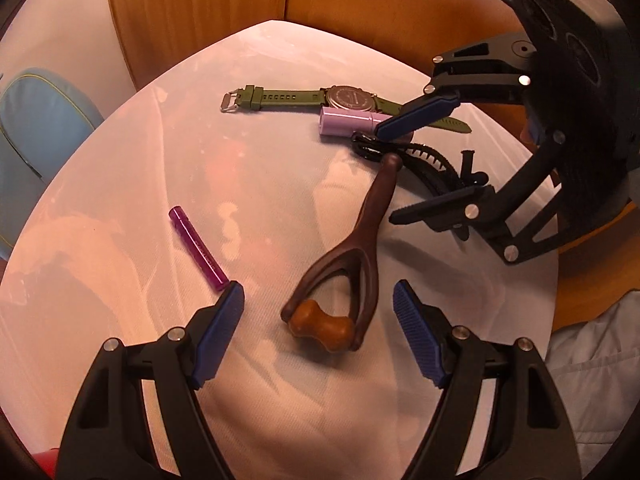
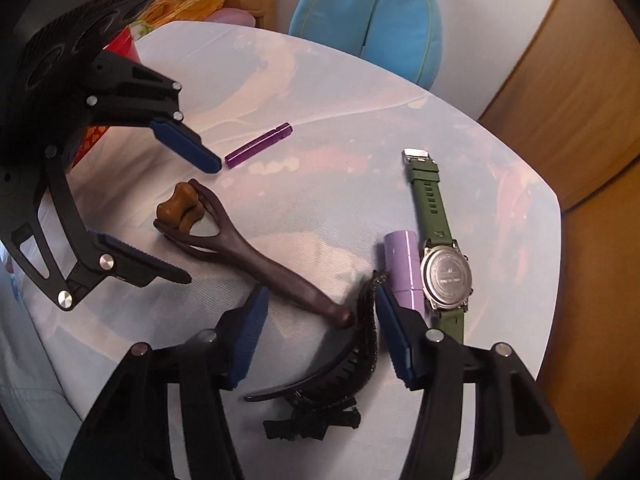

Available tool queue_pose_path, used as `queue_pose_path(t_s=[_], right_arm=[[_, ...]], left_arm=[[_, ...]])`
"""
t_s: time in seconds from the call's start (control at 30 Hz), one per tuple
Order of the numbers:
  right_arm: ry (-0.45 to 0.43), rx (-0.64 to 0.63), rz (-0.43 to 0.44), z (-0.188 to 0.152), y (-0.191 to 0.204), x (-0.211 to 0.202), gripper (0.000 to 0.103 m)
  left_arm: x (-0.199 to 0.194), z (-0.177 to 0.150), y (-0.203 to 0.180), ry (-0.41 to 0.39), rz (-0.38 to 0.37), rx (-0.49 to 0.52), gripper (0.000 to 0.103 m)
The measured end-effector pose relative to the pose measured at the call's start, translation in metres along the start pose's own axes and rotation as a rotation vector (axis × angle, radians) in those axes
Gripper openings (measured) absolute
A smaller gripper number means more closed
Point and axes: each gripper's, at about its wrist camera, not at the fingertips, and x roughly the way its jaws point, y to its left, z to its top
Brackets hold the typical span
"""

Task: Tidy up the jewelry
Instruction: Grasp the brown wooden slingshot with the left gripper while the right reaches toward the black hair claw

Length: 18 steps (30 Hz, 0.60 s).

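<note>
- The left tool is spread wide and grips nothing; its blue pads flank the roller end of a brown wooden massager lying on the tabletop.
- The right tool is likewise released, its pads straddling the massager's handle tip and the end of a black hair claw clip.
- The green-strapped watch lies face down, well apart from the left tool and just beside the right one, touching a lilac cylinder alongside it.
- A slim purple tube lies alone near the left tool's left pad.
- Only the right wrist view shows a blue cushion fully, beyond the far edge, plus a red object behind the left tool.
- Only the left wrist view shows the watch strap's far end passing under the right tool's upper finger, and pale grey cloth at the right.
</note>
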Motion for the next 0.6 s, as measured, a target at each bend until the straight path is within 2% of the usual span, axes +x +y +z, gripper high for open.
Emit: queue_pose_path(t_s=[0.17, 0.23, 0.37, 0.43, 0.47, 0.53, 0.6], right_arm=[[-0.024, -0.027, 0.023, 0.007, 0.002, -0.002, 0.063], [-0.037, -0.057, 0.036, 0.01, 0.003, -0.003, 0.074], [0.0, -0.149, 0.087, 0.019, 0.011, 0.005, 0.073], [0.017, -0.161, 0.123, 0.022, 0.011, 0.008, 0.06], [0.025, -0.155, 0.133, 0.022, 0.01, 0.01, 0.047], [0.032, -0.126, 0.178, 0.02, 0.007, 0.01, 0.034], [0.038, -0.09, 0.222, 0.014, 0.004, 0.007, 0.029]], left_arm=[[0.003, 0.001, 0.002, 0.01, -0.002, 0.007, 0.075], [0.003, -0.001, 0.001, 0.019, -0.004, 0.01, 0.075], [0.004, -0.001, -0.002, 0.016, -0.008, 0.015, 0.075], [0.005, -0.003, -0.002, 0.02, -0.015, 0.004, 0.075], [0.004, -0.003, -0.002, 0.02, -0.016, 0.001, 0.072], [0.001, -0.004, -0.001, 0.007, -0.006, -0.004, 0.042], [-0.003, -0.005, 0.003, -0.008, -0.036, -0.038, 0.042]])
